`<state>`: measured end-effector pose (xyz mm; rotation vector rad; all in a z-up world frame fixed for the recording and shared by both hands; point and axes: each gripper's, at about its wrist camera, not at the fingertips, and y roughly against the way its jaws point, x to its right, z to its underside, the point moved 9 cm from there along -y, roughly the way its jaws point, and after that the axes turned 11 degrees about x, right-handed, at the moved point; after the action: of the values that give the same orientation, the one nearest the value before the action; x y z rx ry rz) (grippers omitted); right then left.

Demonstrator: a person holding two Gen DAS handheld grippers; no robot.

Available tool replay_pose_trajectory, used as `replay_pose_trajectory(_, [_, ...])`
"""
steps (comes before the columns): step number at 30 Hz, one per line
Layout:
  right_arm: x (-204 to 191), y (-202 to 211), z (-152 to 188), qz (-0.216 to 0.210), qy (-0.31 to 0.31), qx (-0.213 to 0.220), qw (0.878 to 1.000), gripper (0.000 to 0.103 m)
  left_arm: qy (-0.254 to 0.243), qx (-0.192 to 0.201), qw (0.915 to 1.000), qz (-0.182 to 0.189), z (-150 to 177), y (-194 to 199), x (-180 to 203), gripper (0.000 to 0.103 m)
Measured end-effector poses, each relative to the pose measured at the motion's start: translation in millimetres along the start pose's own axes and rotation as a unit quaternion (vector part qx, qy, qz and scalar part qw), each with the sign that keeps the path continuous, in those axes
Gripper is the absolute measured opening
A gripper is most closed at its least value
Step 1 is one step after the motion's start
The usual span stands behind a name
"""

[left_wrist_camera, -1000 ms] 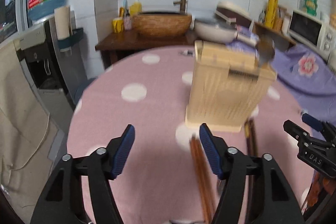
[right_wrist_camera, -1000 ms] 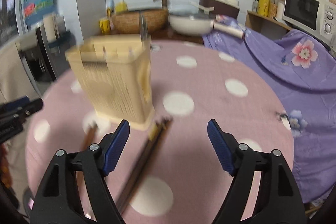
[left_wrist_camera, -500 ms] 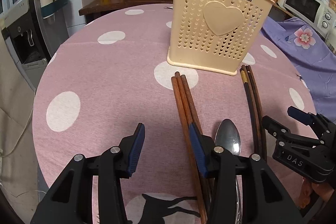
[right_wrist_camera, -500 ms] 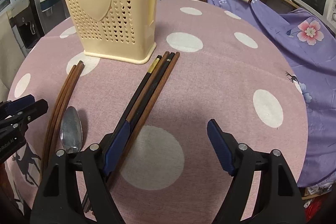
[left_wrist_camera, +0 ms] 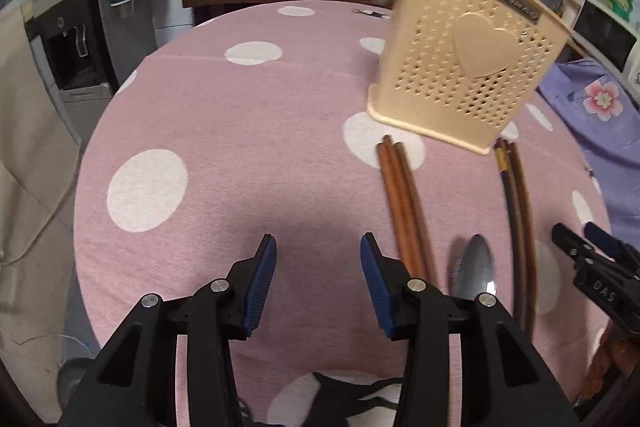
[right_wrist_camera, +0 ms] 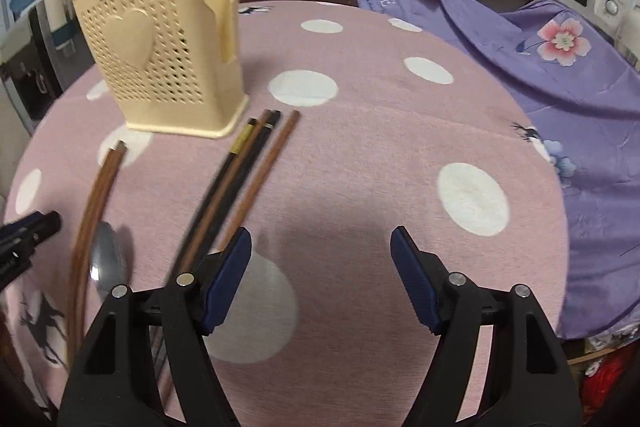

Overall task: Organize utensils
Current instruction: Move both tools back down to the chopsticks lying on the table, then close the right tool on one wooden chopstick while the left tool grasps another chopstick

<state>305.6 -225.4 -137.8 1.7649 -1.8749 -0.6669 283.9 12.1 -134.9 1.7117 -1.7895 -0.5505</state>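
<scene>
One cream perforated utensil holder (left_wrist_camera: 466,67) stands upright on the pink polka-dot desk (left_wrist_camera: 240,131), with a raised heart on its front and a small dark nameplate near the rim whose lettering is too blurred to read. Just in front of its base lie two groups of chopsticks. The first is a pair of reddish-brown chopsticks (left_wrist_camera: 402,207), two lying side by side and touching. The second is a darker bundle (right_wrist_camera: 240,179) in which the right wrist view shows four sticks: one black with a gold band, one plain black, and two brown. One metal spoon (left_wrist_camera: 474,271) lies bowl-up between the two groups, close beside the reddish pair. The left gripper (left_wrist_camera: 318,279) hovers over bare cloth just left of the reddish pair, its jaws having just narrowed to a moderate gap with nothing between them. The right gripper (right_wrist_camera: 320,275) has its jaws spread wide, having just closed a little, and empty, its left finger just beside the dark bundle. On its body, seen from the left wrist view, the letters "DAS" can be read.
</scene>
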Motion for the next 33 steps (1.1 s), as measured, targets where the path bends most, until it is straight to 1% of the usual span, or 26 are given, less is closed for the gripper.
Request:
replay_pose_trajectory(1, [-5,-2,-1,-0.008,0.001,-0.004,1.0,0.072,-0.004,0.001,0.9999,0.01,-1,1,7,0.043])
replay_pose_trajectory(3, [-16,-5,-1,-0.008,0.017,-0.008,1.0,0.072,-0.01,-0.001,0.9997,0.021,-1,-2,20,0.043])
replay_pose_trajectory(6, [-28,-12,4,-0.008,0.033,-0.023,0.999,0.072,-0.018,-0.007,0.9995,0.023,3,-10,30,0.043])
replay_pose_trajectory(8, [-26,-13,2,0.015,0.045,-0.017,0.999,0.072,-0.042,0.004,0.9991,0.004,2,-12,32,0.046])
replay_pose_trajectory(9, [-25,-15,3,0.016,0.05,-0.022,0.998,0.072,-0.052,0.007,0.9986,-0.007,1,-12,30,0.046])
replay_pose_trajectory(10, [-21,-16,3,0.01,0.044,-0.025,0.999,0.072,-0.056,0.004,0.9984,-0.011,1,-13,27,0.046])
replay_pose_trajectory(11, [-16,-16,3,0.016,0.04,-0.026,0.999,0.072,-0.05,0.001,0.9987,-0.009,1,-13,21,0.046])
replay_pose_trajectory(12, [-6,-16,3,0.039,0.045,-0.024,0.998,0.072,-0.047,0.001,0.9987,-0.019,-1,-13,12,0.047])
replay_pose_trajectory(13, [1,-15,2,0.058,0.052,-0.022,0.997,0.072,-0.045,0.002,0.9979,-0.047,-5,-12,-1,0.047])
replay_pose_trajectory(14, [10,-13,0,0.074,0.053,-0.016,0.996,0.072,-0.039,0.005,0.9973,-0.062,-8,-11,-12,0.046])
replay_pose_trajectory(15, [15,-11,-2,0.07,0.038,-0.009,0.997,0.072,-0.023,0.007,0.9978,-0.062,-10,-10,-20,0.044])
replay_pose_trajectory(17, [16,-12,-3,0.038,0.003,-0.015,0.999,0.072,0.021,-0.003,0.9991,-0.038,-11,-12,-28,0.044])
replay_pose_trajectory(18, [14,-13,-3,0.03,-0.007,-0.019,0.999,0.072,0.026,-0.009,0.9991,-0.032,-11,-14,-27,0.044])
replay_pose_trajectory(19, [13,-16,-4,0.028,-0.011,-0.024,0.999,0.072,0.022,-0.011,0.9992,-0.032,-11,-16,-24,0.044])
replay_pose_trajectory(21, [15,-20,-4,0.041,-0.009,-0.029,0.999,0.072,0.012,-0.011,0.9992,-0.036,-12,-19,-21,0.044])
replay_pose_trajectory(22, [18,-24,-4,0.045,-0.015,-0.033,0.998,0.072,0.014,-0.01,0.9991,-0.038,-13,-19,-21,0.044])
replay_pose_trajectory(24, [24,-29,-2,0.047,-0.034,-0.045,0.997,0.07,0.018,-0.009,0.999,-0.04,-12,-19,-24,0.045])
replay_pose_trajectory(27, [36,-28,-5,0.049,-0.068,-0.036,0.996,0.07,0.02,-0.01,0.999,-0.039,-12,-19,-24,0.045])
replay_pose_trajectory(28, [39,-28,-4,0.048,-0.076,-0.04,0.995,0.07,0.019,-0.01,0.9989,-0.041,-14,-21,-25,0.045])
replay_pose_trajectory(30, [42,-35,-4,0.042,-0.089,-0.049,0.994,0.06,0.021,-0.011,0.9987,-0.045,-17,-24,-27,0.045])
replay_pose_trajectory(31, [43,-39,-4,0.039,-0.097,-0.053,0.993,0.06,0.022,-0.011,0.9986,-0.047,-18,-26,-27,0.045])
replay_pose_trajectory(33, [46,-44,-9,0.046,-0.103,-0.051,0.992,0.054,0.021,-0.01,0.9985,-0.049,-21,-28,-27,0.045])
